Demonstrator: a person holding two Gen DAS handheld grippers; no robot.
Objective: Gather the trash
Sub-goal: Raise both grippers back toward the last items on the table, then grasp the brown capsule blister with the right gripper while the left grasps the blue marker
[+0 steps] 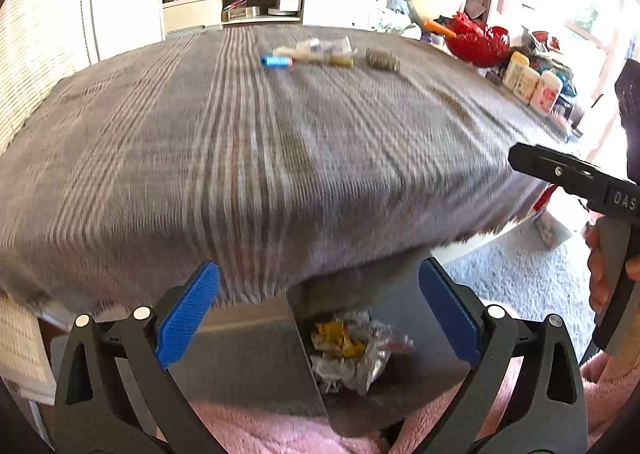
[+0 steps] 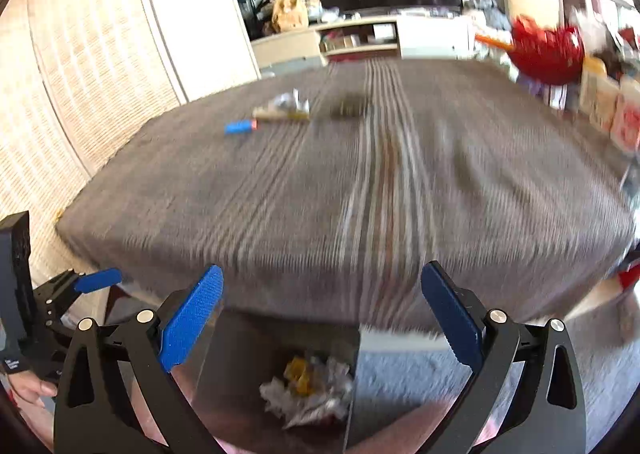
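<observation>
A grey bin (image 1: 404, 314) (image 2: 248, 366) stands below the table's near edge, holding crumpled wrappers (image 1: 352, 350) (image 2: 312, 390), silver, white and yellow. My left gripper (image 1: 320, 306) hangs above it, open with nothing between its blue pads. My right gripper (image 2: 322, 306) is also open and empty above the bin; its black finger (image 1: 560, 172) shows at the right of the left wrist view. On the far part of the striped cloth lie a blue tube (image 1: 276, 61) (image 2: 240, 127), a clear wrapper with a yellowish stick (image 1: 320, 50) (image 2: 284, 110) and a dark scrap (image 1: 382, 60) (image 2: 348, 106).
The table (image 1: 280, 158) is covered by a grey-brown striped cloth. A red bowl (image 1: 476, 40) (image 2: 548, 50) and several bottles (image 1: 532, 84) crowd its right edge. A TV stand (image 1: 260, 10) is beyond, a woven wall panel (image 2: 80, 74) left, pale carpet (image 1: 520, 274) right.
</observation>
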